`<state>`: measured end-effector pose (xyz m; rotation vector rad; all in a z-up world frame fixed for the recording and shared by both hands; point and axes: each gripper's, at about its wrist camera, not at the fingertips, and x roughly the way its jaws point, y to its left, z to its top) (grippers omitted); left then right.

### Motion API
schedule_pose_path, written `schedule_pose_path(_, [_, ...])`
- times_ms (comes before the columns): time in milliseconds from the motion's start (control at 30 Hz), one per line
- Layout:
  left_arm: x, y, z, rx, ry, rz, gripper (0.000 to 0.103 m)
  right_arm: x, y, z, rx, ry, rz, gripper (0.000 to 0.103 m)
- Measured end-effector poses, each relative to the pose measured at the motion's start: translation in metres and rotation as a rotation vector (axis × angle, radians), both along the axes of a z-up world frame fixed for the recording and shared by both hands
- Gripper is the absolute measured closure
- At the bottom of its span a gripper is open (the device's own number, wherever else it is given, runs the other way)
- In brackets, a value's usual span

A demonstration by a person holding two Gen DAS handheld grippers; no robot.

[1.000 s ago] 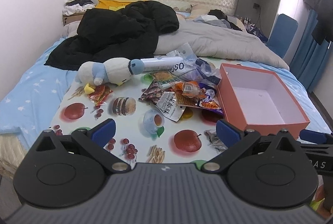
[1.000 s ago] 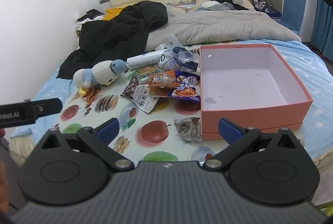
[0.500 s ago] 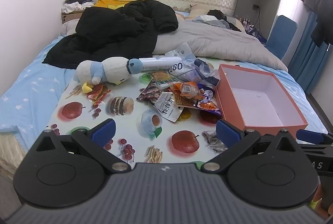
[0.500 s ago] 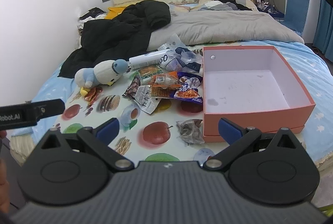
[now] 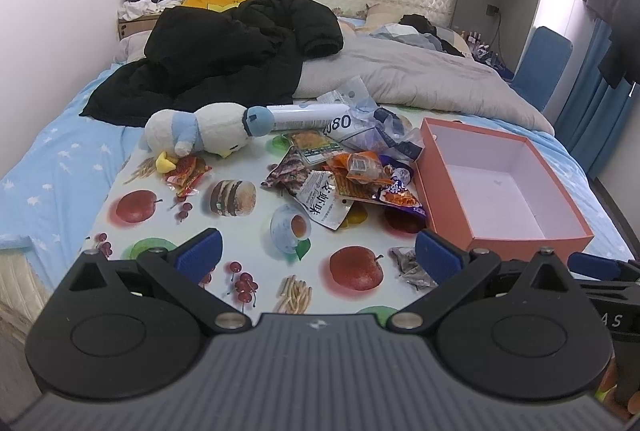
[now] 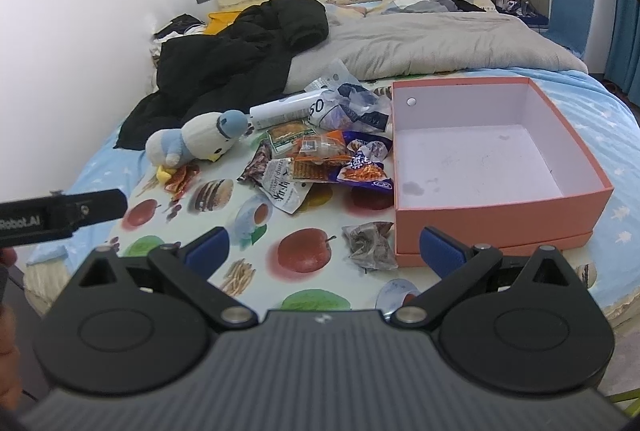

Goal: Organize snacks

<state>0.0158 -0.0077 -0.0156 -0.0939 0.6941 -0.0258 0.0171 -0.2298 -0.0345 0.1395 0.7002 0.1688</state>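
A heap of snack packets lies on a fruit-print cloth spread over the bed. An empty orange box stands to the right of the heap. One grey crumpled packet lies alone by the box's near corner. A red packet sits under a plush penguin. My left gripper hangs open over the cloth's near edge. My right gripper is open too, just short of the grey packet.
A white tube and a clear plastic bag lie behind the heap. A black jacket and a grey duvet cover the far half of the bed. The wall runs along the left; a blue chair stands at right.
Both grippers have drawn back a little from the bed and risen slightly, so the cloth and box look smaller. Nothing on the cloth has moved.
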Motion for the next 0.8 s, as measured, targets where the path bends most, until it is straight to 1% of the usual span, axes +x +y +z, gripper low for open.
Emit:
schedule_pose_path(267, [0.001,0.005,-0.004,-0.014,-0.003,0.007,0.0,0.001,-0.003,-0.003,0.008,0.008,0.002,0.0])
schedule_pose_path(467, [0.005,0.015,-0.008,-0.013,0.0,0.022,0.0,0.003,-0.002,-0.003,-0.006,-0.006,-0.007,0.0])
schedule_pose_path(667, [0.012,0.021,-0.02,-0.019,0.012,0.029,0.0,0.007,0.004,-0.018,-0.008,0.036,-0.008,0.0])
schedule_pose_path(733, [0.016,0.023,-0.025,-0.026,0.025,0.04,0.0,0.008,0.007,-0.023,-0.014,0.036,0.004,0.0])
schedule_pose_path(800, [0.023,0.024,-0.034,-0.007,0.03,0.045,0.0,0.01,0.009,-0.03,-0.017,0.025,0.012,0.0])
